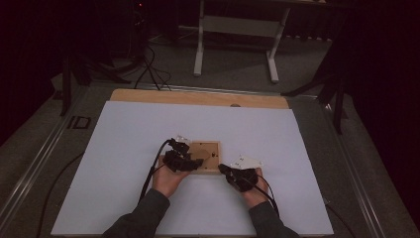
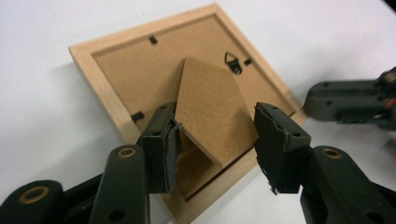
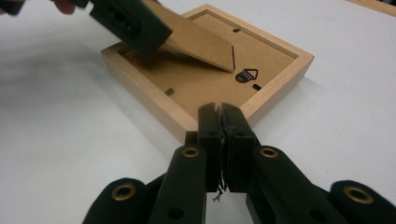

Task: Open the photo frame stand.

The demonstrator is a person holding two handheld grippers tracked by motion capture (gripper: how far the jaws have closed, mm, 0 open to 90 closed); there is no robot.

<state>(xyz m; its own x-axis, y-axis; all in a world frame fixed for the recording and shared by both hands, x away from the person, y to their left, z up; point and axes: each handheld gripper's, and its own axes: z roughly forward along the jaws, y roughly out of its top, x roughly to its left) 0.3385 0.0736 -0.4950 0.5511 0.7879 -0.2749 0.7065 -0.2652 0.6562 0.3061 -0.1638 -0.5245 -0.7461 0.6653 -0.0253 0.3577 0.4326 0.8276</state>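
A small wooden picture frame point(image 1: 212, 147) lies face down on the white sheet, its brown backing up. In the left gripper view the frame point(image 2: 105, 95) has its cardboard stand flap point(image 2: 210, 107) lifted off the backing. My left gripper point(image 2: 217, 116) has a pad against each side edge of that flap. The right gripper view shows the raised flap point(image 3: 196, 42) running out from under one black jaw of the left gripper. My right gripper point(image 3: 223, 109) is shut on nothing, its tips against the near corner of the frame point(image 3: 140, 88). In the high view both grippers sit at the frame's near side, left point(image 1: 190, 157) and right point(image 1: 223, 169).
A metal hanging hook point(image 2: 233, 63) and small black clips sit on the backing. The white sheet point(image 1: 129, 144) covers a wooden board point(image 1: 148, 95) on the table. Cables trail from both grippers toward me. White table legs point(image 1: 199, 49) stand on the floor beyond.
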